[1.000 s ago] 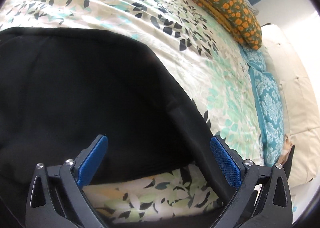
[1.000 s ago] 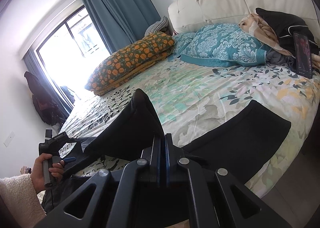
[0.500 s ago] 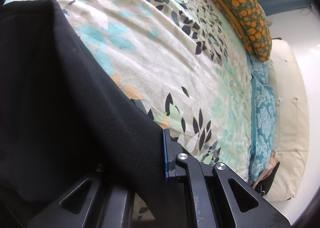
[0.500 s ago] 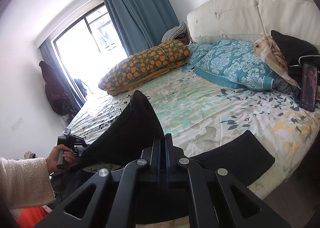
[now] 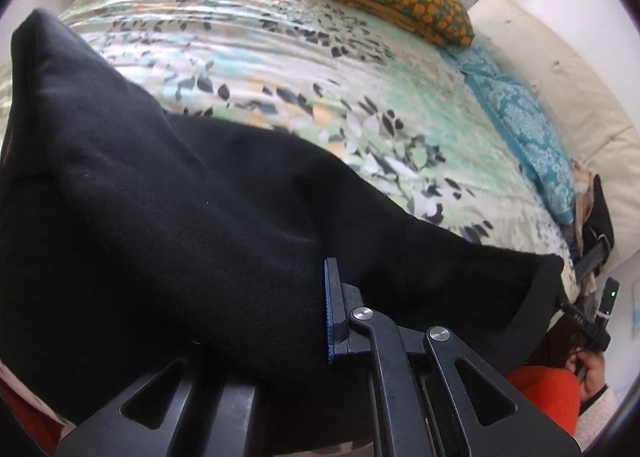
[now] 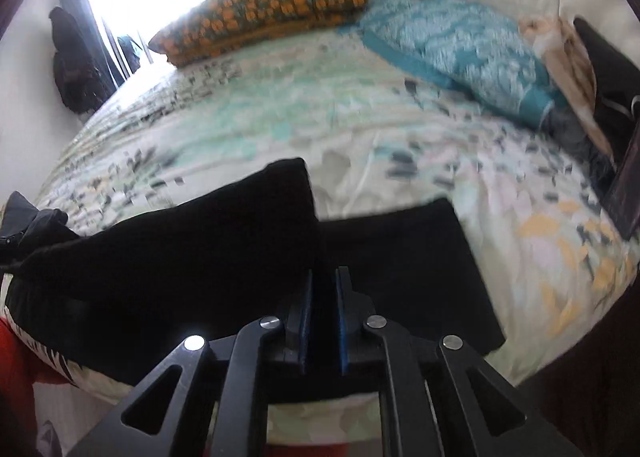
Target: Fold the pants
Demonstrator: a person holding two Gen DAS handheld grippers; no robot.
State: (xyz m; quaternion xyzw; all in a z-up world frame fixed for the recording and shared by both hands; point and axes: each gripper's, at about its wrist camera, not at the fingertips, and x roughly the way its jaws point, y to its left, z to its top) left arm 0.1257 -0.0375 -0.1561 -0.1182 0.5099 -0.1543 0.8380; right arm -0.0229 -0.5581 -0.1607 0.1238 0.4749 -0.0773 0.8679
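Black pants (image 6: pixel 224 257) lay across the near edge of the bed (image 6: pixel 360 129), long axis running roughly side to side along that edge, one end toward each hand. In the right wrist view one leg was doubled over and its blunt folded end pointed up the bed toward the orange pillow (image 6: pixel 264 13); a flatter black panel lay just right of it, toward the blue pillow (image 6: pixel 460 53). Left gripper (image 5: pixel 326 317) was clamped on the pants, cloth draped over the left finger so only the blue pad of the right finger showed. Right gripper (image 6: pixel 323 313) had just been opening: a narrow gap showed between the blue pads, nothing visibly pinched, cloth directly beyond and below the tips. So the right gripper sat over the middle seam between the two black sections; the left held the far-left stretch. Judgement: next move likely hinged on the left end being carried along the long axis toward the right. Motion blur hid fine creases.
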